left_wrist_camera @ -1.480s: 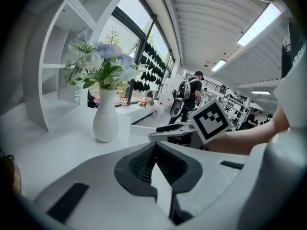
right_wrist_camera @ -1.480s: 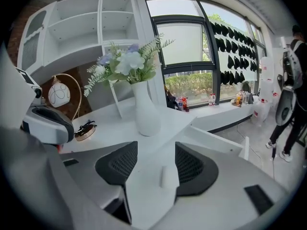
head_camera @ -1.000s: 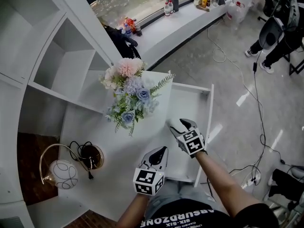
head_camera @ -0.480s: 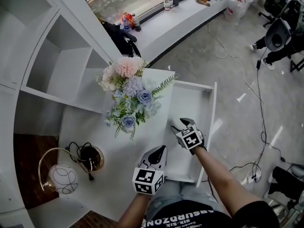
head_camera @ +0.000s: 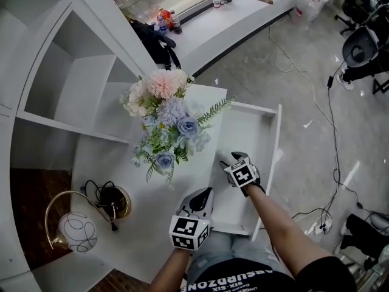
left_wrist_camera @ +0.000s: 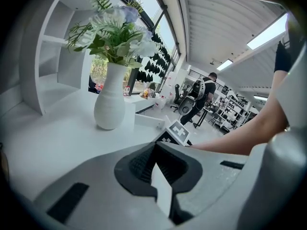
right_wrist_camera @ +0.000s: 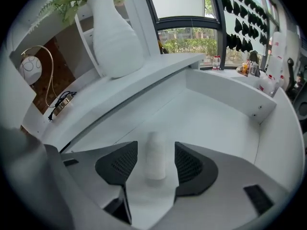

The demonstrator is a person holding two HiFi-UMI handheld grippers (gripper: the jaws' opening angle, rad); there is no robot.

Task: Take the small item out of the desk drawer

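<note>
Grey shell on the right gripper [right_wrist_camera: 156,163], with black ribbed pads [right_wrist_camera: 120,164]; its marker cube [head_camera: 242,175] is white with black squares.
Between its jaws: small item [right_wrist_camera: 156,153], plain white.
Beneath and ahead of it: drawer [right_wrist_camera: 230,123], white throughout.
To its right: floor [head_camera: 316,90], glossy grey.
Same grey and black on the left gripper [left_wrist_camera: 156,163], with a black-and-white cube.
Under it: desk [head_camera: 140,199], white.
Ahead of it: vase [left_wrist_camera: 110,104], white; flowers [head_camera: 165,117], pink, lilac and blue with green fronds.
To its left: lamp [head_camera: 78,231], gold stem and base, white globe with thin dark swirls; cord [head_camera: 97,190], black.
</note>
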